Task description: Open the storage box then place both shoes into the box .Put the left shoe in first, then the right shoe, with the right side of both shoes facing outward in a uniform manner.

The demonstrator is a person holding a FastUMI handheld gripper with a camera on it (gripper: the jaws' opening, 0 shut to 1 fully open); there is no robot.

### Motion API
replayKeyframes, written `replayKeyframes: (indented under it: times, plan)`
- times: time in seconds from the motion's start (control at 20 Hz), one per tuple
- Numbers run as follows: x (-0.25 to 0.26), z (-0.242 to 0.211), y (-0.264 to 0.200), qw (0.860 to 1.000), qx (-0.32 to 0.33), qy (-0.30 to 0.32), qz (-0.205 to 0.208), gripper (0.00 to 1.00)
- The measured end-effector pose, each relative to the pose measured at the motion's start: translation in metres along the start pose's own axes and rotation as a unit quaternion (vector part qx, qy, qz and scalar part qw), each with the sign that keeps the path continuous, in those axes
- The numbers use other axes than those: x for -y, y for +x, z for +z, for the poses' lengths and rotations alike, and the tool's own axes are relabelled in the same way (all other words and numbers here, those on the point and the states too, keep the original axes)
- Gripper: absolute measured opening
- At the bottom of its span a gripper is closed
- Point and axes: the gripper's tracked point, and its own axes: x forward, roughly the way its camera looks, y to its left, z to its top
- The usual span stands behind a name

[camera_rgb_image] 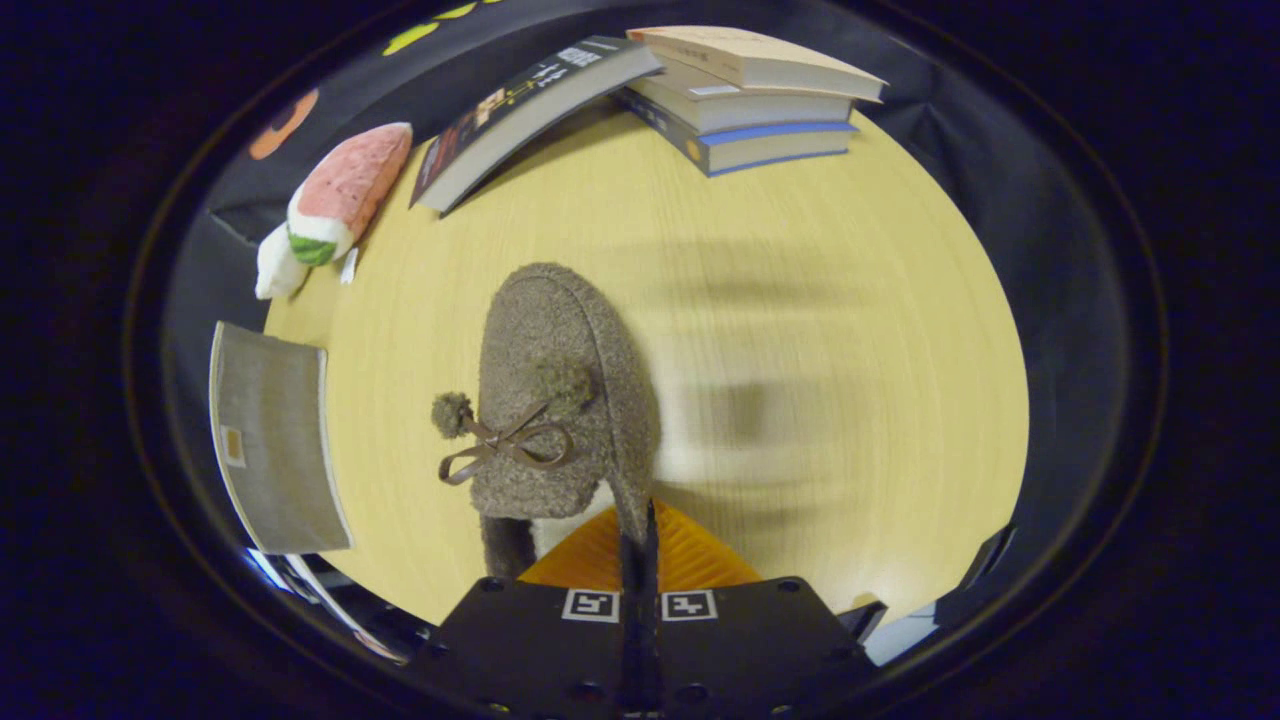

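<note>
Fuzzy taupe fleece slipper (560,400), with a ribbon bow (505,448) and pompoms, hangs just ahead of the gripper (640,540), toe pointing away over the pale wooden table (820,300). The fingers look pressed together on its collar edge, apparently pinching it. Stacked books (745,100) and a plush toy (335,205) lie beyond.

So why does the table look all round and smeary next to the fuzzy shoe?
In the gripper view, the fisheye lens bends the table into a bulge; the smeary patches right of the shoe look like soft, blurred shadows; the gripper is shut on the shoe's heel rim.
</note>
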Motion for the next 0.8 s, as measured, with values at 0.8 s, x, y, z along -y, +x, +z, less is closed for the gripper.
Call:
replayKeyframes:
  times: [0.8]
  plan:
    - [-0.127, -0.002, -0.13, 0.995, 0.032, 0.016, 0.098, 0.01]
